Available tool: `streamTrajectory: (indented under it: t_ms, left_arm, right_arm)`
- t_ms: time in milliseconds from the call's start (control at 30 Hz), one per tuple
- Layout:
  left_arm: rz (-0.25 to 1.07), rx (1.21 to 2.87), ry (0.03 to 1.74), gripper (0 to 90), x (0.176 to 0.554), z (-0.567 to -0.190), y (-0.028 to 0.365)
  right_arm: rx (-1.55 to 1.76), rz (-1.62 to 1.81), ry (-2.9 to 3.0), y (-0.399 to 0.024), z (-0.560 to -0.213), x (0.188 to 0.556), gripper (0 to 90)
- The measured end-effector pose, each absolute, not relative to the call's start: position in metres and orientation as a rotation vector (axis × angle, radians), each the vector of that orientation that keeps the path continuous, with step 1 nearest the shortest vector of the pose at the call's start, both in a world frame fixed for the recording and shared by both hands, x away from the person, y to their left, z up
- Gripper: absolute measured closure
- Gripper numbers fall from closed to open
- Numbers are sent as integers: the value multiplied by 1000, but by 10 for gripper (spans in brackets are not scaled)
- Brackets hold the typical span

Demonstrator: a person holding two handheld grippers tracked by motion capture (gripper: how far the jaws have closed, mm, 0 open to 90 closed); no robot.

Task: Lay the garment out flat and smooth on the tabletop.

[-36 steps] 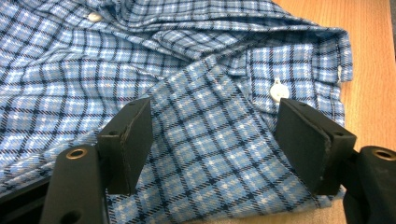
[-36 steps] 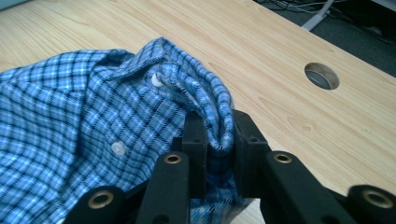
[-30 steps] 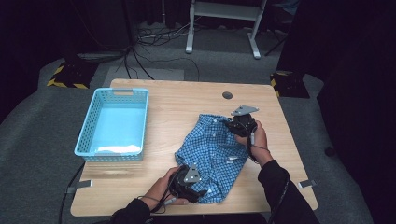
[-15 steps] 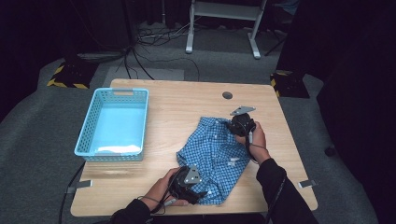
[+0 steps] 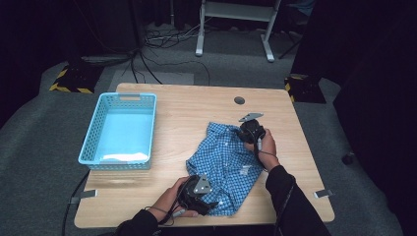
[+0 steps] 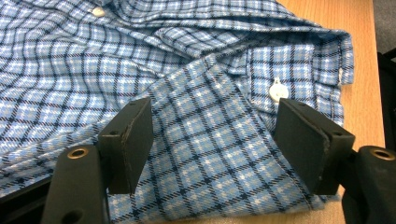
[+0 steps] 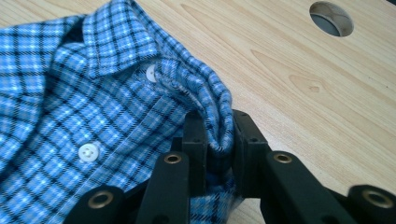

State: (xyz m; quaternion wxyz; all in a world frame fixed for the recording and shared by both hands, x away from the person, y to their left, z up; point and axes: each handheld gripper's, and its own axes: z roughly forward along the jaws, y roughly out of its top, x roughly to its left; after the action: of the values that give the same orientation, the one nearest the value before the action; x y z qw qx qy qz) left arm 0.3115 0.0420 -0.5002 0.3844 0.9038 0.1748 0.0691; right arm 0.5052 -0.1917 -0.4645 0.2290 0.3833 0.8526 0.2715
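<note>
The right claw (image 7: pixel 219 135) pinches a fold of the blue checked shirt (image 5: pixel 223 162) beside its collar (image 7: pixel 105 35). The left claw (image 6: pixel 215 140) is spread, a shirt fold lying between its pads untouched. The shirt lies crumpled on the wooden surface (image 5: pixel 187 105) under both claws.

Lit table, dark surrounds, sl. soft
</note>
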Motion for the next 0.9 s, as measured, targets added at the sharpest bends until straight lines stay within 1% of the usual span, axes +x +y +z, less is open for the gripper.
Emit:
streamTrajectory:
  t_ms: [600,833,900]
  left_arm:
    - [171,2286,448,286,312,-502,43]
    - [171,2286,447,286,312,-502,43]
    - [170,2286,448,286,312,-502,43]
  right_arm:
    - [1076,710,2399,-193,-479,510,750]
    - [1086,717,2393,-194,-481,510,722]
    - [1087,720,2391,-194,-481,510,700]
